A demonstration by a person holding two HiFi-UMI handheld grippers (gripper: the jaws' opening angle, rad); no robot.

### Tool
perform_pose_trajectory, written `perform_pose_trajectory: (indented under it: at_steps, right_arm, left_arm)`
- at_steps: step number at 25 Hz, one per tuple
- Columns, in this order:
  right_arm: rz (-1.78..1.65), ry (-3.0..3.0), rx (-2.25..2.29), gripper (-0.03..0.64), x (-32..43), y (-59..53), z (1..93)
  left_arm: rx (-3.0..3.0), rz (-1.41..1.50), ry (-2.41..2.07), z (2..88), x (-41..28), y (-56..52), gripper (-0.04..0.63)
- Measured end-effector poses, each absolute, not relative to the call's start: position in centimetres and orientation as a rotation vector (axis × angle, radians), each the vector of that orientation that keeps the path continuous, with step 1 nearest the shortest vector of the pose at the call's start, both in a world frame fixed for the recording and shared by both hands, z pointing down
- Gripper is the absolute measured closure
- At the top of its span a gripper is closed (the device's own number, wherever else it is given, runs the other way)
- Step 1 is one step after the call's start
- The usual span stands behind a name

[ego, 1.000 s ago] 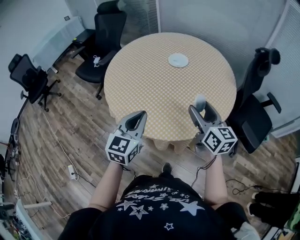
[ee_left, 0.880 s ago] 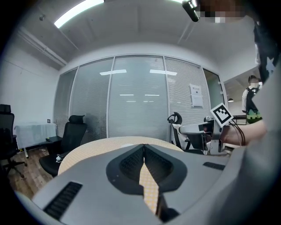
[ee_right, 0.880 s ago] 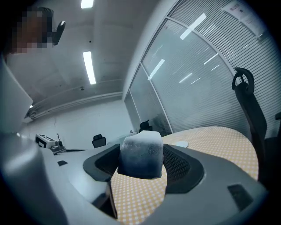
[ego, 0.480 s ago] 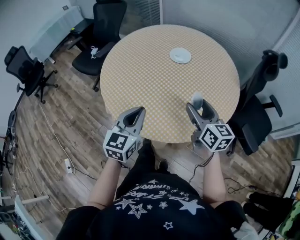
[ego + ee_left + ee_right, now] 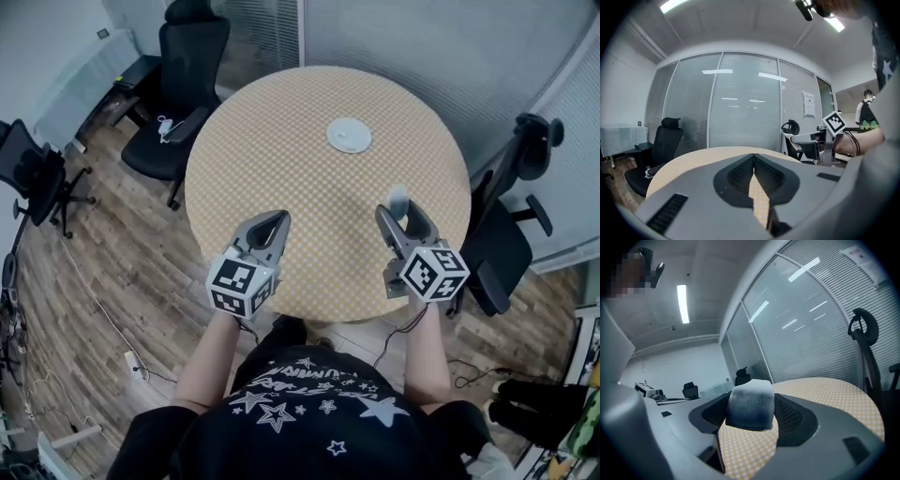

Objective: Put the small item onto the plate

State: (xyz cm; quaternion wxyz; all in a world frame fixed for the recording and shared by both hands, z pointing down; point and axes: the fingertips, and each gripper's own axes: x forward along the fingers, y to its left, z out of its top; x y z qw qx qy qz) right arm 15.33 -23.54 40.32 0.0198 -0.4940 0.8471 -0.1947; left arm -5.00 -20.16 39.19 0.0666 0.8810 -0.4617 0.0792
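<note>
The right gripper (image 5: 401,208) clamps the small grey block (image 5: 751,404) — pickup done. The white plate (image 5: 349,134) waits well ahead; the left gripper (image 5: 278,219) is closed, empty.

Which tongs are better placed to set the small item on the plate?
Right: the right tongs grip the small item; the left tongs are shut and empty. The plate lies ahead across the table.
</note>
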Motion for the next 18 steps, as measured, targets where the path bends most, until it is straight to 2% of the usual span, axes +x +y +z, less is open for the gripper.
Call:
perform_pose_trajectory:
  at_steps: [18]
  right_arm:
    - [-0.664, 2.566, -1.772, 0.299, 12.5, -38.5, 43.1]
  left_arm:
    - [2.707, 0.208, -1.288, 39.1, -8.5, -36.9, 0.586]
